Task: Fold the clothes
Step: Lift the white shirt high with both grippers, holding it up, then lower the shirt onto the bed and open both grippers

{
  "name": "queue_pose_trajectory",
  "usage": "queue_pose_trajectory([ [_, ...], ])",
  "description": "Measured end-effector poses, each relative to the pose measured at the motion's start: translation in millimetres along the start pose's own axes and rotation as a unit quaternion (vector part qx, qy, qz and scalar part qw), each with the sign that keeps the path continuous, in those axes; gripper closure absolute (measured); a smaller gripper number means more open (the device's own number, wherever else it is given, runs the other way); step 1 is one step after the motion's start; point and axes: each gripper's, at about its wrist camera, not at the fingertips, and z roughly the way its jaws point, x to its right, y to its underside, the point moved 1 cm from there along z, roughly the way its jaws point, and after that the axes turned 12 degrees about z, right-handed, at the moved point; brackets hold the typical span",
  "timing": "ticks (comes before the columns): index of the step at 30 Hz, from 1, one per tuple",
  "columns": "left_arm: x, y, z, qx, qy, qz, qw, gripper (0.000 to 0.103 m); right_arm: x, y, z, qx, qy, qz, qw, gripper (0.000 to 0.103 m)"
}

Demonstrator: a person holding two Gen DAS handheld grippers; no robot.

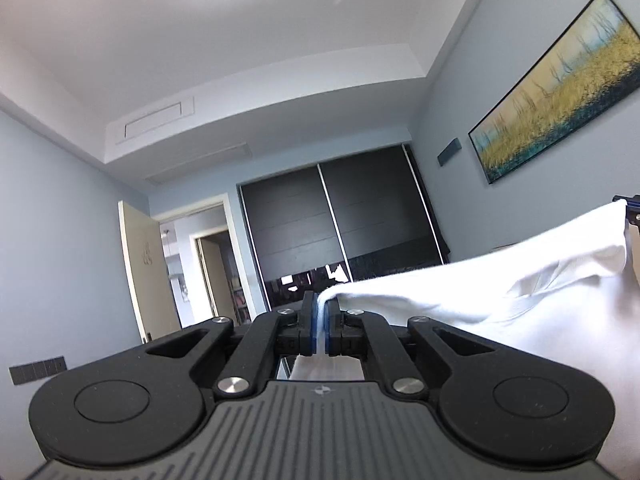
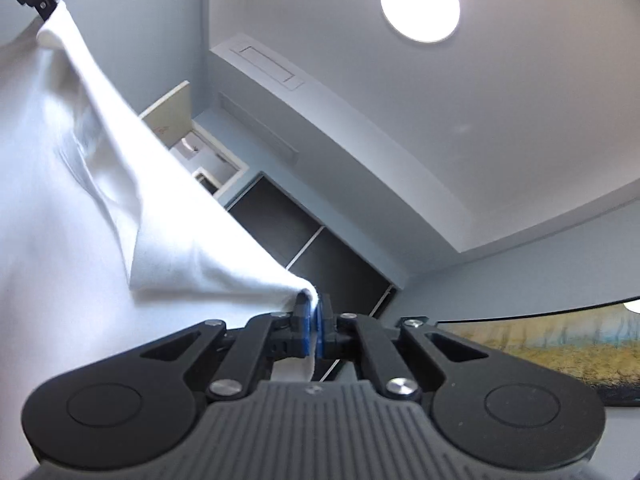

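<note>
door: (image 1: 148,268) pale, standing ajar at the far left of the left wrist view.
wardrobe: (image 1: 340,224) dark sliding panels on the far wall.
left gripper: (image 1: 321,312) jaws pressed together, pinching one corner of the white garment between blue pads.
white garment: (image 1: 500,292) raised in the air, stretched from the left gripper across to the right gripper, sagging in soft folds between them.
right gripper: (image 2: 315,312) jaws clamped on the opposite corner of the cloth, tilted up toward the ceiling.
painting: (image 1: 560,88) framed, yellow reeds, on the right wall.
ceiling light: (image 2: 420,4) round, lit.
</note>
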Motion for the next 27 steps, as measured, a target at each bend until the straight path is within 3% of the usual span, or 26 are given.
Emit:
queue_pose_trajectory([
  [8, 20, 4, -59, 0.053, 0.006, 0.017, 0.9985, 0.101, 19, -19, -53, 0.041, 0.030, 0.027, 0.998, 0.100],
  [16, 7, 3, -77, 0.078, 0.004, 0.002, 0.9970, 0.101, 25, -40, -80, 0.084, 0.030, 0.044, 0.995, 0.099],
  [21, 11, 26, -44, 0.034, 0.016, 0.008, 0.9993, 0.101, 10, -29, -52, 0.057, 0.009, 0.048, 0.997, 0.099],
  [27, 36, 95, 37, -0.081, 0.059, 0.017, 0.9948, 0.101, -39, 38, 13, -0.048, -0.048, 0.038, 0.997, 0.099],
])
